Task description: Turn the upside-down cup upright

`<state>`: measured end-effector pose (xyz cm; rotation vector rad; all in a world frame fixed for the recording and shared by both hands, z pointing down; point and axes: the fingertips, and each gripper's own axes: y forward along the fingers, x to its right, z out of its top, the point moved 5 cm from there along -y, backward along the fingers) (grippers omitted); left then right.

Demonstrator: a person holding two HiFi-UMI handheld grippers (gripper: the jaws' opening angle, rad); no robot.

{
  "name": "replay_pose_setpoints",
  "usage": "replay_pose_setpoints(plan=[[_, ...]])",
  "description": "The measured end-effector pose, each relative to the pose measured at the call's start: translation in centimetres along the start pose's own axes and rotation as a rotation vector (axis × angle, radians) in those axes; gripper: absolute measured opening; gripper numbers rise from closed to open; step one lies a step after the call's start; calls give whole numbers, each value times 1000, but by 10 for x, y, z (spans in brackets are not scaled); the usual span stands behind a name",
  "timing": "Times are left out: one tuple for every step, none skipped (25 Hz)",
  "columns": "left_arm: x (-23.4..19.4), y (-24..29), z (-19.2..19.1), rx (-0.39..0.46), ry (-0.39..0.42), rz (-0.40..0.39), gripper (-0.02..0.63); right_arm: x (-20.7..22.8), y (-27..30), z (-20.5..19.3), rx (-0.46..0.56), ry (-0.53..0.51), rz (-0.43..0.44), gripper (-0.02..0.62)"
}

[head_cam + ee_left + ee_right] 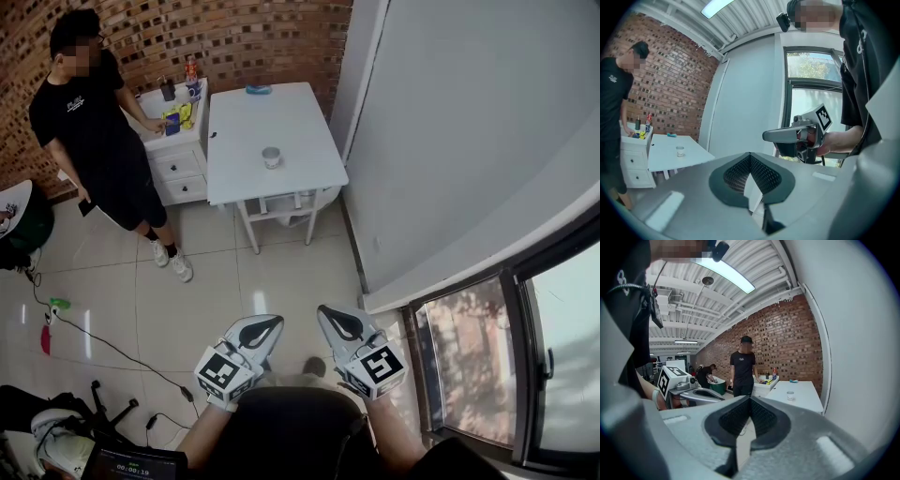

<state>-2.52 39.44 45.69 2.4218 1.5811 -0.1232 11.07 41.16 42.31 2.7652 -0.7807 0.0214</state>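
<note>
no text is legible; digits on the dark screen (131,466) are too small.

A lab-like indoor workroom, shown by a bare brick wall (234,37), a glossy pale tiled floor (216,272) crossed by a loose black cable (103,342), a plain white surface (281,112) beside a white drawer cabinet (183,173), a strip light (724,273) under a ribbed white ceiling (684,296), and a person in black (94,122) standing by.

White table (281,117), person in black (89,122) beside drawer cabinet (180,171), brick wall (253,37)
</note>
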Motion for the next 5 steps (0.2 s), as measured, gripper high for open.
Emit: replay_pose_setpoints(plan=[[0,0,0,1,0,0,15,0,0,0,0,0,0,-9],[0,0,0,1,1,0,15,0,0,1,0,0,0,-9],[0,0,0,2,4,1,15,0,0,1,1,-1,0,-8],[-1,0,0,4,9,3,15,0,0,1,2,-1,0,-9],[-2,0,-1,5,14,5,15,0,0,2,3,-1,1,-9]])
